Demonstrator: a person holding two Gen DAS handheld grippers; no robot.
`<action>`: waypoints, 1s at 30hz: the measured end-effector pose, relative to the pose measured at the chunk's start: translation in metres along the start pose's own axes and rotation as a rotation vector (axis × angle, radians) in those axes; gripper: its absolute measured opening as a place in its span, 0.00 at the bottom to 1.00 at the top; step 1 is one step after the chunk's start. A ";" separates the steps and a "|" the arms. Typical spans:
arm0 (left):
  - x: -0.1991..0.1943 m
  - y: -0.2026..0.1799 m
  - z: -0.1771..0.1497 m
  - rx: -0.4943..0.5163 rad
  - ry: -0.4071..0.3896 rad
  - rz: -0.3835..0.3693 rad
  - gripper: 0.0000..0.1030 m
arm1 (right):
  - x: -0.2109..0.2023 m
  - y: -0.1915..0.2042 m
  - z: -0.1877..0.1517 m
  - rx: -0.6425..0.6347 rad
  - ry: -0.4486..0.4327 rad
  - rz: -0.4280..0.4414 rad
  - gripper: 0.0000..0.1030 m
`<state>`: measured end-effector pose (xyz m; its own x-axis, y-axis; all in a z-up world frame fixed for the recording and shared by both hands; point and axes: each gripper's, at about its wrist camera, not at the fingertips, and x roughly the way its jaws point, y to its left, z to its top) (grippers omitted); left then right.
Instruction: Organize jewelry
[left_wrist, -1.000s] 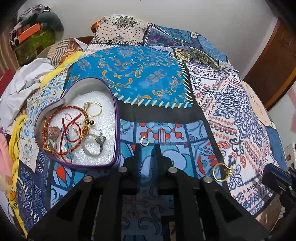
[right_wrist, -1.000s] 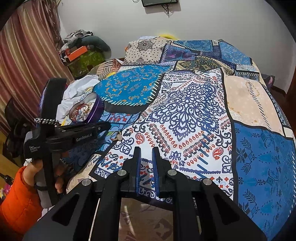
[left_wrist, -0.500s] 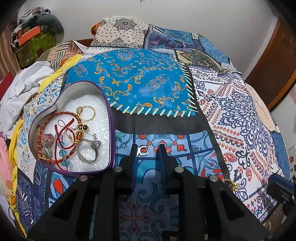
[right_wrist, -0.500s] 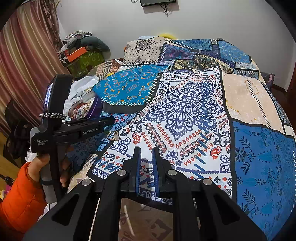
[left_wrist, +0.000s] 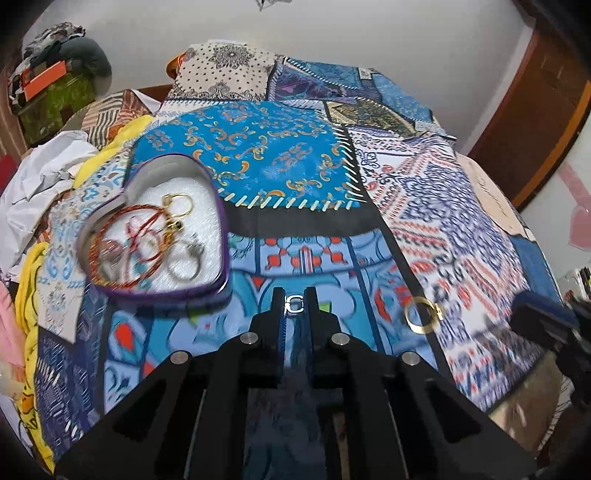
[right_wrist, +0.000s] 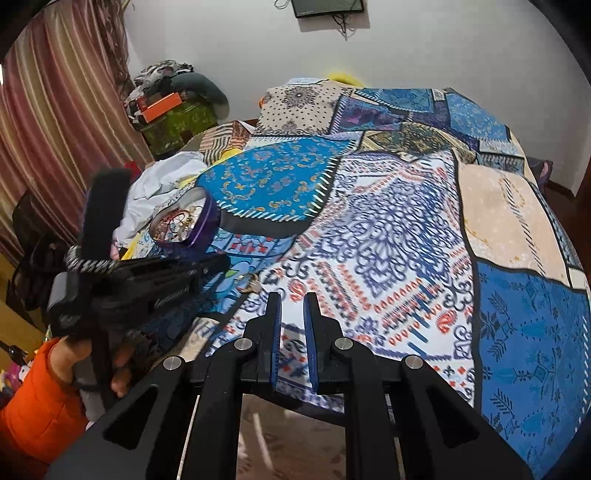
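A purple heart-shaped box (left_wrist: 221, 254) lies open on the patchwork bedspread, holding a red beaded bracelet (left_wrist: 110, 243), a gold ring and a silver ring. My left gripper (left_wrist: 294, 304) is shut on a small silver ring (left_wrist: 294, 305), held between its fingertips just right of the box. A gold ring (left_wrist: 421, 315) lies on the bedspread to the right. My right gripper (right_wrist: 292, 310) hangs over the bed's near edge with its jaws a narrow gap apart and nothing between them. The box also shows in the right wrist view (right_wrist: 205, 225), with the left gripper's body (right_wrist: 147, 280) below it.
Crumpled white and yellow cloth (left_wrist: 48, 166) is heaped left of the box. A green box with clothes on it (right_wrist: 173, 118) stands by the wall. A striped curtain (right_wrist: 55, 129) hangs at the left. A wooden door (left_wrist: 535, 110) is at the right.
My left gripper has come forward onto the small silver ring and closed on it. The view is now blurred from motion. My right gripper has barely moved.
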<state>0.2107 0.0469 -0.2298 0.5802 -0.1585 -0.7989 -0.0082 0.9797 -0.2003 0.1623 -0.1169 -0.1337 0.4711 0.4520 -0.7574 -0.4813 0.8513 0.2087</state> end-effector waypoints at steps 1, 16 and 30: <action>-0.006 0.001 -0.003 0.001 -0.005 -0.005 0.07 | 0.002 0.002 0.001 -0.006 0.004 -0.001 0.15; -0.056 0.024 -0.019 -0.016 -0.090 -0.049 0.07 | 0.042 0.044 0.016 -0.121 0.041 -0.068 0.36; -0.059 0.032 -0.026 -0.028 -0.094 -0.073 0.07 | 0.054 0.050 0.007 -0.182 0.070 -0.159 0.20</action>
<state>0.1550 0.0841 -0.2036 0.6542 -0.2161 -0.7248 0.0149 0.9618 -0.2733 0.1683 -0.0480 -0.1595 0.5024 0.2914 -0.8140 -0.5331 0.8457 -0.0263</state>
